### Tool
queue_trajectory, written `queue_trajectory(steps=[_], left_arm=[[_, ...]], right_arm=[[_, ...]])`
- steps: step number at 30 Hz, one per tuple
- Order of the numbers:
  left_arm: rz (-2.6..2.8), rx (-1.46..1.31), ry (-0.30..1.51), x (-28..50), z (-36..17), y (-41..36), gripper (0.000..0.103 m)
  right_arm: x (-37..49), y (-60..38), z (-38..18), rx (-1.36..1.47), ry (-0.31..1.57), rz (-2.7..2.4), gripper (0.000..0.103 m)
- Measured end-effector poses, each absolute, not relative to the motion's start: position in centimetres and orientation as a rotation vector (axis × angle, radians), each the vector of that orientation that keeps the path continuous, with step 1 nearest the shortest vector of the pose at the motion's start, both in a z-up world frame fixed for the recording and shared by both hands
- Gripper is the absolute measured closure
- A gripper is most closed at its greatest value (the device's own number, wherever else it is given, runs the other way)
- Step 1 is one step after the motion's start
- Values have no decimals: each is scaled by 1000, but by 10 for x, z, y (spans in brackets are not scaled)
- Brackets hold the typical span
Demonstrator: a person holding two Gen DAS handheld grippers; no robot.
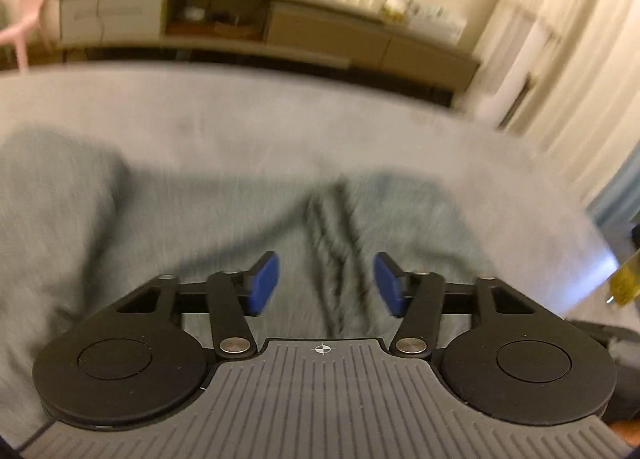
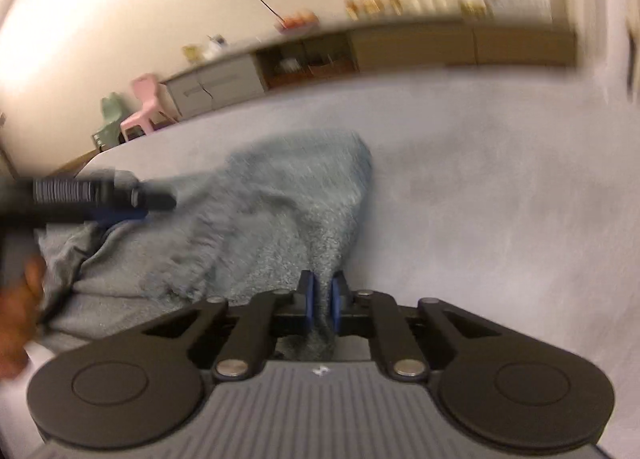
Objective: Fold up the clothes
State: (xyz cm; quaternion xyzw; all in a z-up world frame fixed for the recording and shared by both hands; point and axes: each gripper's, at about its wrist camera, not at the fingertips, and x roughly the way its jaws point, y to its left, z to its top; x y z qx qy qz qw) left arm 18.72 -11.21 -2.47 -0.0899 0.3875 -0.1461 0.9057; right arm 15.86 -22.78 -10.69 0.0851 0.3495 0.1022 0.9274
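Note:
A grey-green knitted garment (image 1: 200, 219) lies spread on a pale grey bed (image 1: 280, 107). My left gripper (image 1: 326, 285) is open just above a bunched ridge of the fabric (image 1: 336, 259), its blue pads on either side. In the right wrist view the same garment (image 2: 280, 211) is lifted into a peak. My right gripper (image 2: 322, 301) is shut on a fold of it. The left gripper (image 2: 100, 199) shows at the left of that view, over the garment. Both views are motion blurred.
A long low cabinet (image 1: 280, 27) with small items on top stands against the far wall. A pink chair (image 2: 148, 107) and a green chair (image 2: 110, 119) stand beyond the bed. Curtains (image 1: 560, 59) hang at the right. Bare bed (image 2: 500, 199) lies right of the garment.

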Motion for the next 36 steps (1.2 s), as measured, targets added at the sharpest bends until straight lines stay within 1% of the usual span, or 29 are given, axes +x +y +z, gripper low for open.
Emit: queue_trajectory(steps=[3,5,7,8,9,10,11,12,13,15,16,17,18,19,20,21,22,23,25,26,27,31,32,34,36], left_arm=[[-460,-159,791,189,5,-129,27],[-580,-112,817,190,15,-150,27],[-615,-40,867,199,11,-167,27],[-598,-1,892,203,6,-173,34],[-578,26,914,205,1,-174,63],[-555,38,932,206,-4,-170,84],[-539,33,942,207,-8,-162,99],[-526,7,933,205,-8,-148,101],[-508,-15,911,201,-7,-133,101],[-465,-67,876,194,-4,-102,102],[-433,-106,876,192,-4,-82,102],[-403,-138,883,190,-6,-64,101],[-377,-161,902,191,-11,-48,95],[-354,-174,927,193,-18,-35,90],[-333,-174,961,195,-27,-26,80],[-319,-175,983,196,-33,-19,75],[-315,-176,988,196,-37,-16,73],[-312,-176,994,196,-41,-12,67],[-303,-182,975,195,-43,-7,63],[-298,-186,960,193,-43,-5,59],[-296,-192,946,192,-43,-2,56],[-352,-228,957,203,-49,7,55],[-366,-222,973,207,-52,5,55],[-379,-201,982,213,-54,-4,56],[-391,-179,984,219,-56,-11,66]], right_arm=[[142,-200,-88,0,574,229,95],[133,-181,-80,-77,505,266,95],[125,-166,-76,-113,458,316,95],[122,-158,-73,-131,435,341,95],[120,-153,-73,-135,425,363,95],[118,-149,-72,-139,414,385,95],[116,-144,-71,-143,403,407,95],[114,-140,-70,-147,393,429,95],[113,-140,-68,-127,385,465,95],[110,-140,-64,-85,368,538,88],[109,-139,-62,-64,360,574,71],[107,-144,-60,-4,360,596,47],[106,-148,-58,57,361,617,40],[108,-151,-57,97,373,635,41],[113,-153,-58,137,403,648,42],[120,-153,-62,162,443,646,43],[127,-152,-67,187,483,644,49],[134,-150,-73,190,513,634,57],[146,-146,-84,196,570,612,66],[152,-143,-88,187,584,604,66],[152,-140,-91,171,587,596,66],[164,-130,-91,115,571,554,66],[169,-127,-91,118,567,531,64],[179,-123,-88,118,583,466,56],[189,-121,-89,127,609,434,56]])
